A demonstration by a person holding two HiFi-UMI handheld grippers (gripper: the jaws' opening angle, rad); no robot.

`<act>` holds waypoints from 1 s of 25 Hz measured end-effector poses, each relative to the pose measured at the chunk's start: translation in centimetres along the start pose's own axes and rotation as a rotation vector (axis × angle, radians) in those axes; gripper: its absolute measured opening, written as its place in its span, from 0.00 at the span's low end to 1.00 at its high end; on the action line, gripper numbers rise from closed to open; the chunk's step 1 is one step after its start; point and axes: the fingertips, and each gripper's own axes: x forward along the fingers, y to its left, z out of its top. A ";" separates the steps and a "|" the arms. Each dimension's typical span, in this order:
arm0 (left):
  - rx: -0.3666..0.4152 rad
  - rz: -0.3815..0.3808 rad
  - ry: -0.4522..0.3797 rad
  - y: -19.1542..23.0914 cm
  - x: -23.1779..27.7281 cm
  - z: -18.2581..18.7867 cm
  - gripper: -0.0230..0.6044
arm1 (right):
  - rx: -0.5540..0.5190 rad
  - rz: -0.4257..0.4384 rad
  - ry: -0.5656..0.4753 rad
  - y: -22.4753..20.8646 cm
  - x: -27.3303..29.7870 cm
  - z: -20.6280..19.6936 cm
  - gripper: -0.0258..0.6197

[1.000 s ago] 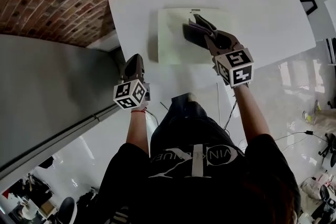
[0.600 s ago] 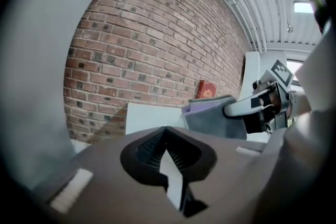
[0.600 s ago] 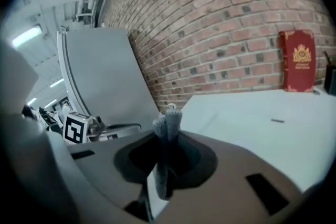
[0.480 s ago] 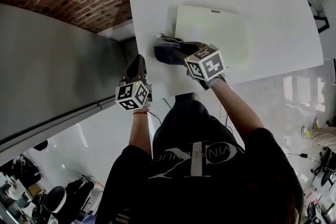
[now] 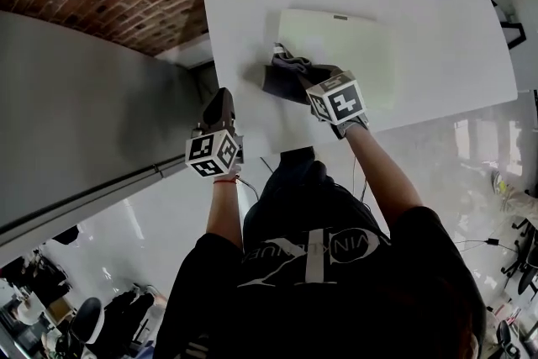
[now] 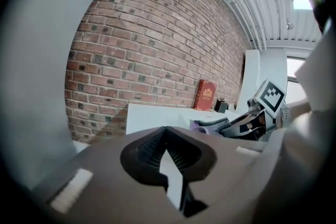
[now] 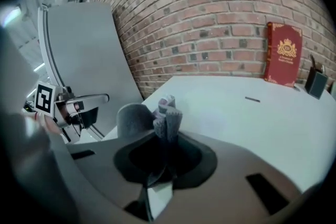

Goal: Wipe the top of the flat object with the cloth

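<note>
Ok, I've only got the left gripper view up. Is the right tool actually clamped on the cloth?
Observer: Yes. The right gripper view shows the right tool shut on a bunched fold of the cloth.
Operator: Where does the cloth sit on the flat object?
Observer: In the head view it straddles the edge of the pale flat object on the left tool's side, and part of it lies on the bare table.
Operator: And how close is my left tool to all that?
Observer: The head view has the left tool by the table's near left corner, clearly apart from the cloth and the flat object.
</note>
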 end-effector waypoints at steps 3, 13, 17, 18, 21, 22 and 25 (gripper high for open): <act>0.013 -0.020 0.005 -0.8 0.6 0.2 0.06 | 0.017 -0.028 -0.001 -1.4 -1.1 -0.7 0.12; 0.056 -0.117 0.027 -5.2 3.4 0.4 0.06 | 0.013 -0.159 0.014 -6.2 -6.0 -4.5 0.12; 0.071 -0.156 0.032 -6.9 4.3 0.6 0.06 | 0.053 -0.201 -0.003 -8.1 -8.2 -5.7 0.12; 0.075 -0.165 0.033 -7.4 4.5 0.7 0.06 | 0.068 -0.218 0.001 -8.7 -8.9 -6.3 0.12; 0.084 -0.186 0.035 -8.3 5.0 0.9 0.06 | 0.097 -0.278 0.016 -10.6 -10.8 -8.1 0.12; 0.087 -0.191 0.035 -8.6 5.2 0.9 0.06 | 0.103 -0.294 0.018 -11.2 -11.4 -8.5 0.12; 0.096 -0.207 0.033 -9.3 5.7 1.2 0.06 | 0.117 -0.337 0.025 -12.6 -13.1 -9.9 0.12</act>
